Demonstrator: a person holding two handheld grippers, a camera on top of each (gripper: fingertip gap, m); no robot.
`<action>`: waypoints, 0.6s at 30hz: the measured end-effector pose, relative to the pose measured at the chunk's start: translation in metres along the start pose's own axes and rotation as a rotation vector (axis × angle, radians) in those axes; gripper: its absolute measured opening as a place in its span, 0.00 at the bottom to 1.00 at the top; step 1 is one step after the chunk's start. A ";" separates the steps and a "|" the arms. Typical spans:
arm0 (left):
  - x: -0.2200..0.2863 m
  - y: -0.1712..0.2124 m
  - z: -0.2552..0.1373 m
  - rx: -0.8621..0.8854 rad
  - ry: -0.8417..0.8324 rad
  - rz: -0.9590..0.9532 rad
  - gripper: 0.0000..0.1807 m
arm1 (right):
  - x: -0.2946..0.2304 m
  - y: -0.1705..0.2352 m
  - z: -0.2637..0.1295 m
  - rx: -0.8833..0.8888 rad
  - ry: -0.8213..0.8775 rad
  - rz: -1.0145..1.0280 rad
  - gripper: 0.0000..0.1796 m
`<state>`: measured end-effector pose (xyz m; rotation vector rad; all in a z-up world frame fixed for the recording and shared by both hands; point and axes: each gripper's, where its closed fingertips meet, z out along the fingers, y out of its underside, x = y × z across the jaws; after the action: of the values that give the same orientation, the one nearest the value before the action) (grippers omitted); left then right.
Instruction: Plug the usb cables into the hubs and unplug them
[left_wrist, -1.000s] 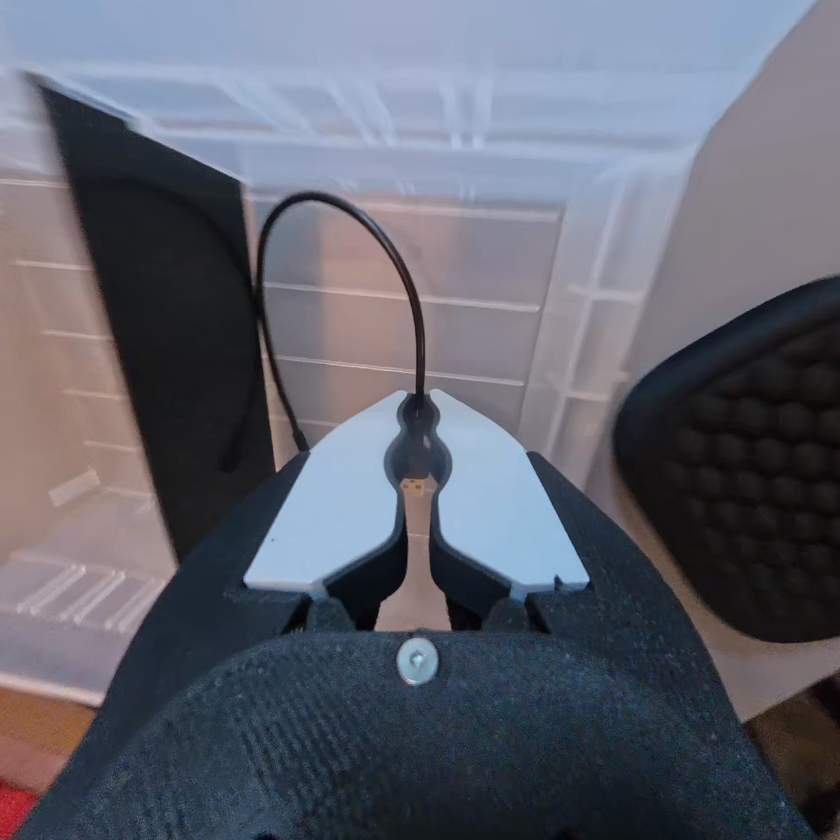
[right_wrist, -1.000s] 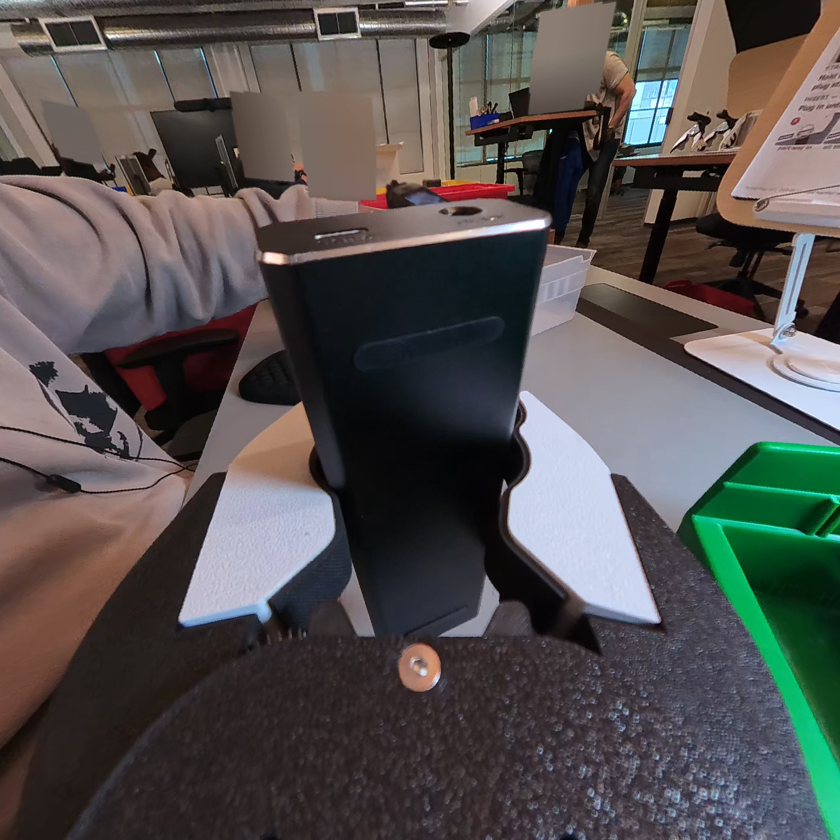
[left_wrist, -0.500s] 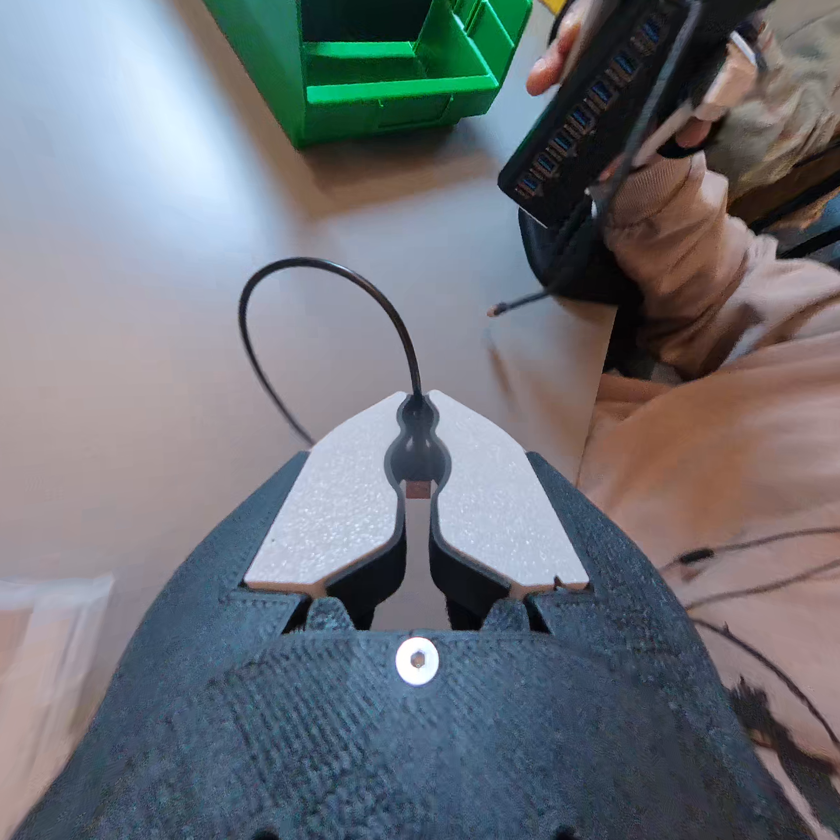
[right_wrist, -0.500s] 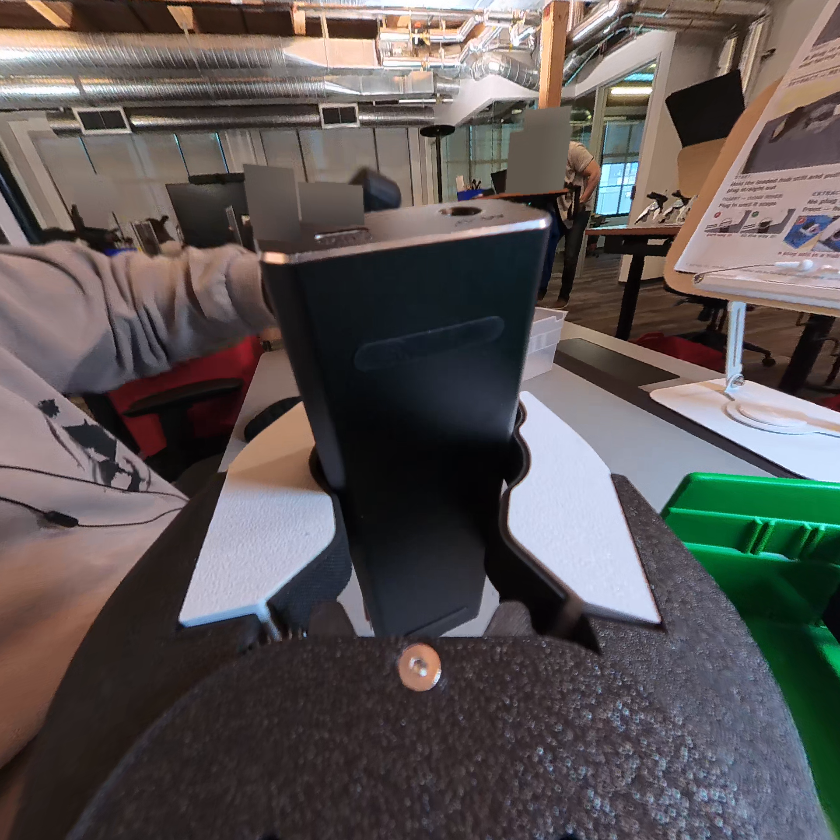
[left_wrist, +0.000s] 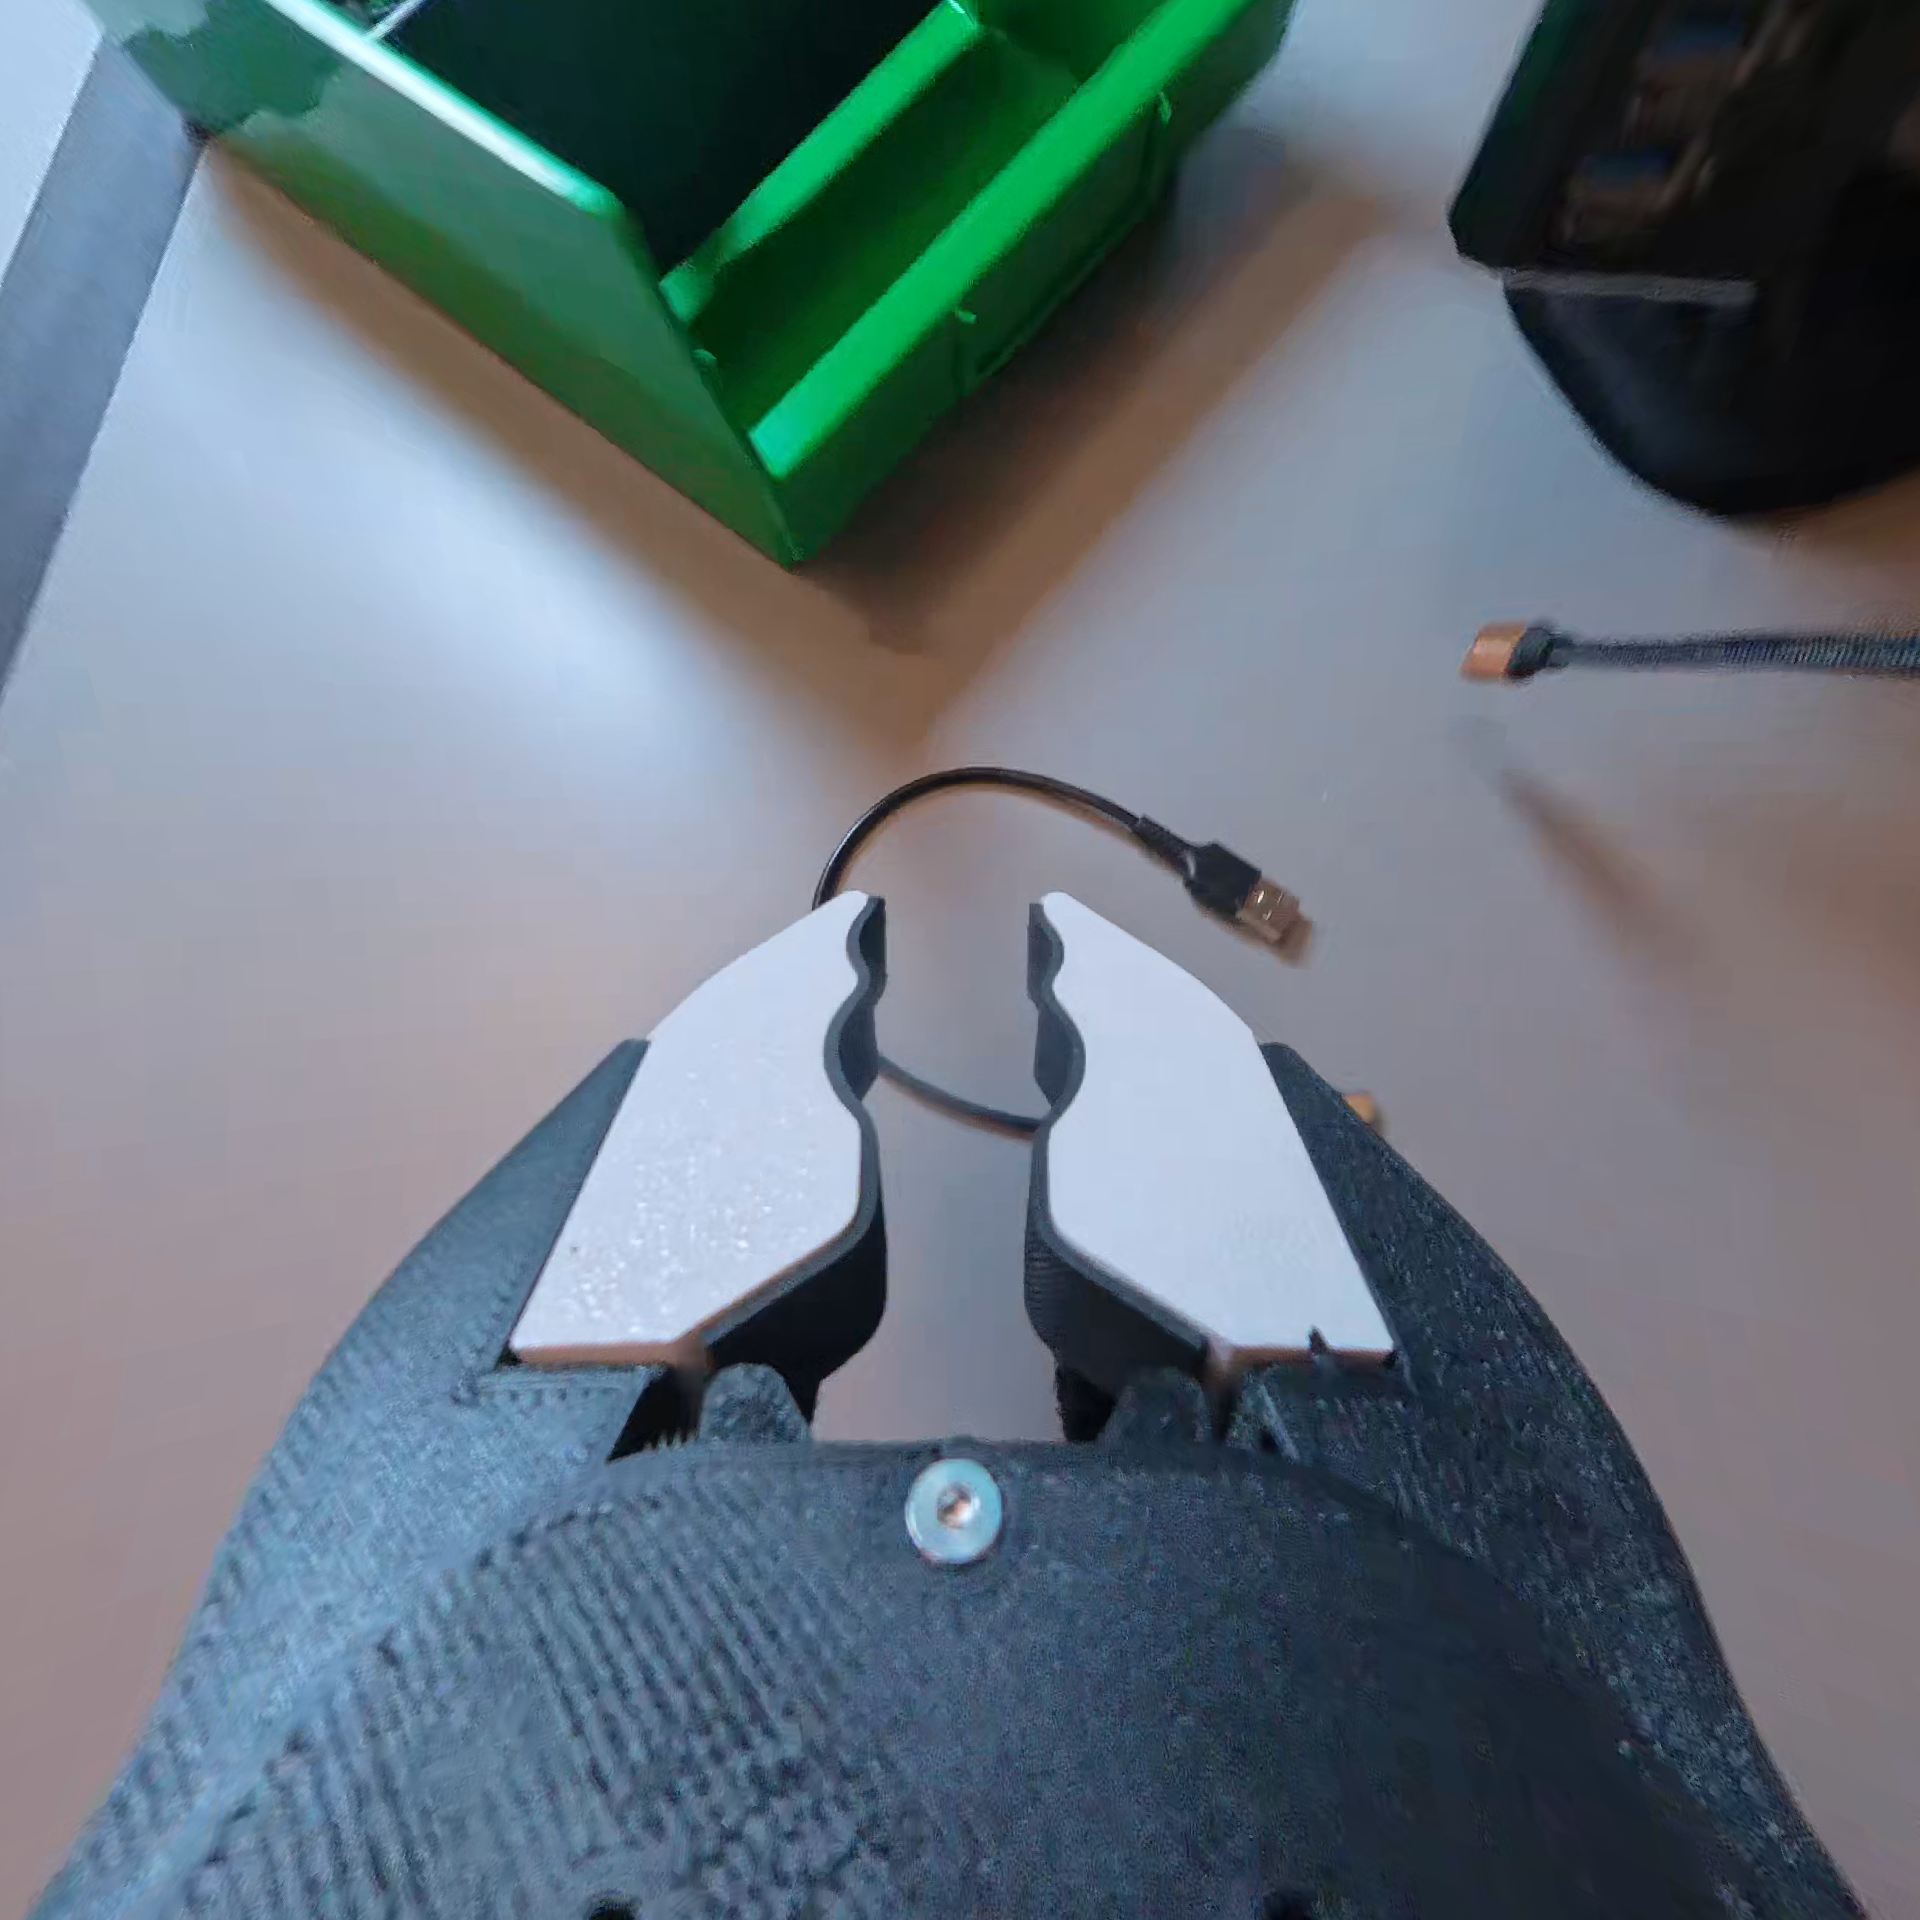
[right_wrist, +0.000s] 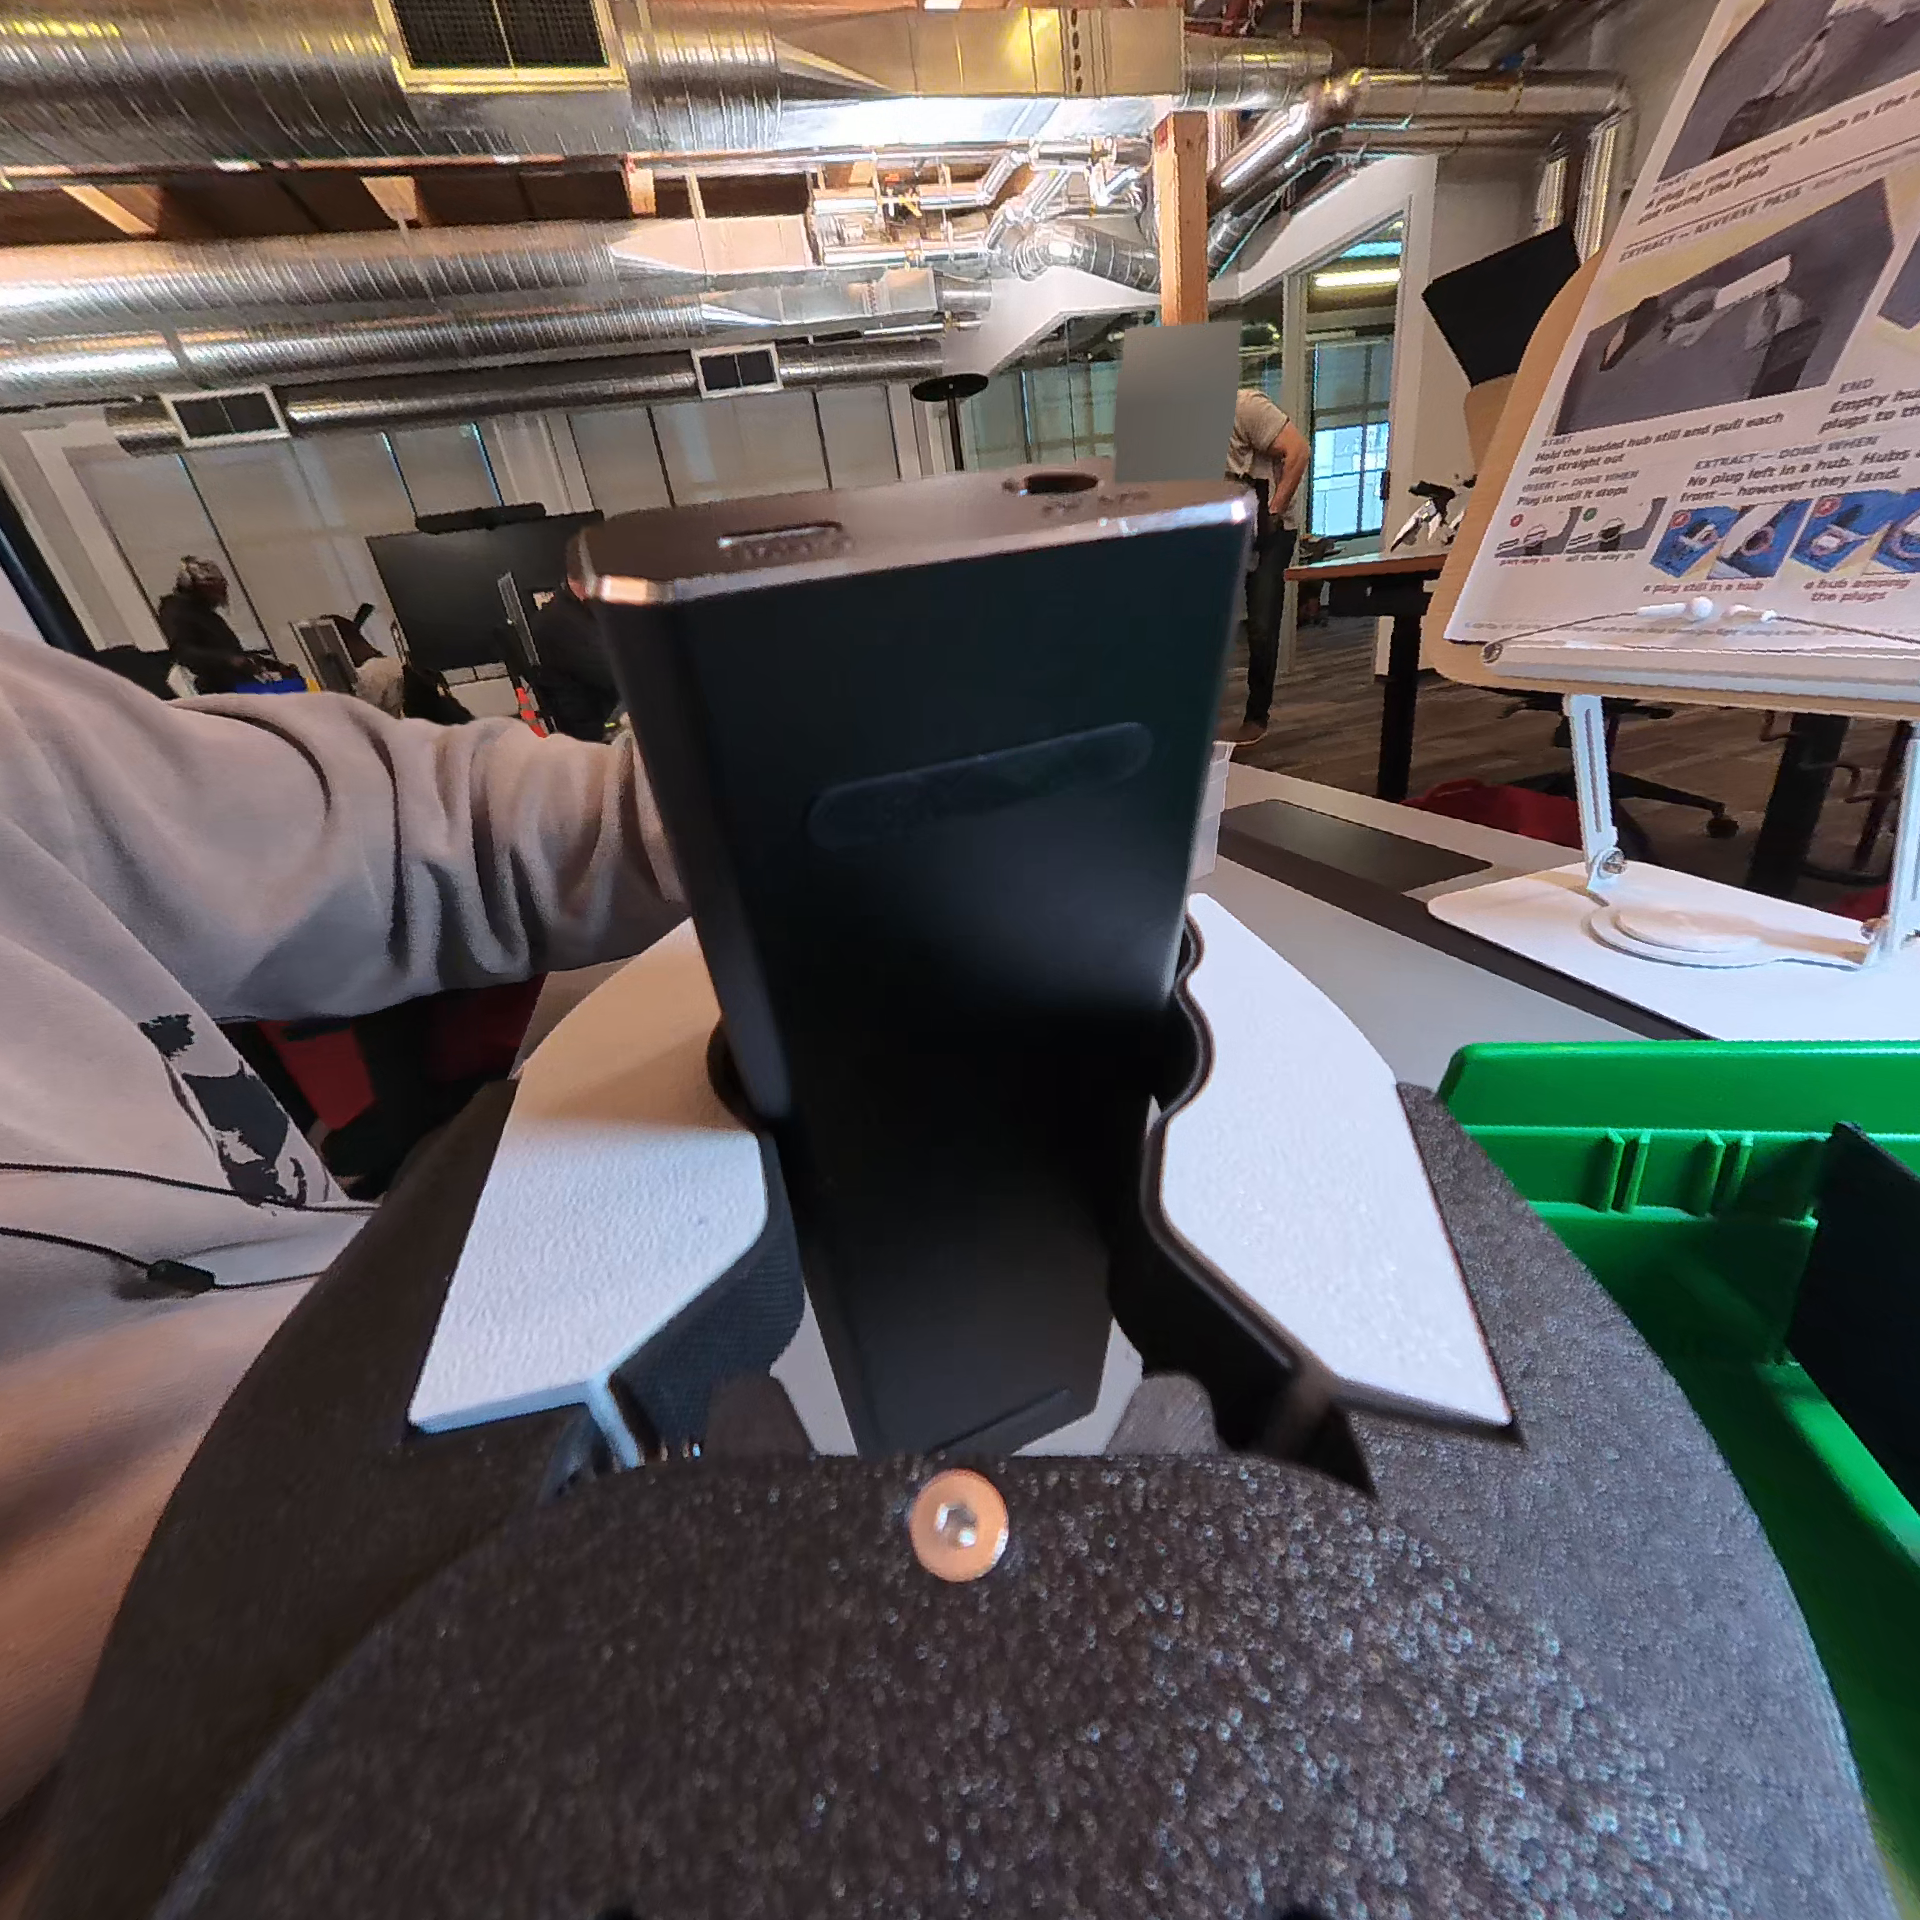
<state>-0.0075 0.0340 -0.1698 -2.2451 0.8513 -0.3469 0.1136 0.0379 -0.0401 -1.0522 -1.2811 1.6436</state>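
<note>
My left gripper (left_wrist: 956, 920) is open above the table, with nothing between its pads. A short black USB cable (left_wrist: 940, 795) lies loose just past the fingertips; its metal plug (left_wrist: 1262, 914) points right, and part of the cable runs under the jaws. My right gripper (right_wrist: 956, 966) is shut on a tall black USB hub (right_wrist: 925, 831) and holds it upright, both pads pressed against its sides. The hub's ports face away from the right wrist view. The right gripper with the hub also shows blurred at the top right of the left wrist view (left_wrist: 1704, 239).
A green divided bin (left_wrist: 707, 229) stands on the table ahead; it also shows at the right of the right wrist view (right_wrist: 1683, 1174). A braided cable with a copper plug (left_wrist: 1496, 655) lies at right. A sleeve (right_wrist: 312, 831) crosses at left. An instruction sheet on a stand (right_wrist: 1704, 416) is at right. There is about 20 cm between the tips of the two grippers.
My left gripper swung down over the table and opened; the black cable's plug left the grasp and now lies on the table. The right gripper kept its hold on the hub.
</note>
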 end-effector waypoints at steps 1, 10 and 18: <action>0.001 0.001 0.001 -0.034 -0.011 0.079 0.15 | 0.000 -0.001 -0.001 0.004 -0.001 0.001 0.42; 0.018 0.013 0.031 -0.178 0.124 0.580 0.14 | -0.018 -0.024 -0.014 0.128 -0.137 0.014 0.42; 0.031 0.012 0.049 -0.337 0.296 0.900 0.18 | -0.008 -0.032 -0.026 0.168 -0.131 0.040 0.42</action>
<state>0.0322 0.0326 -0.2130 -1.8538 2.0737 -0.1027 0.1437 0.0446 -0.0113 -0.8863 -1.1879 1.8419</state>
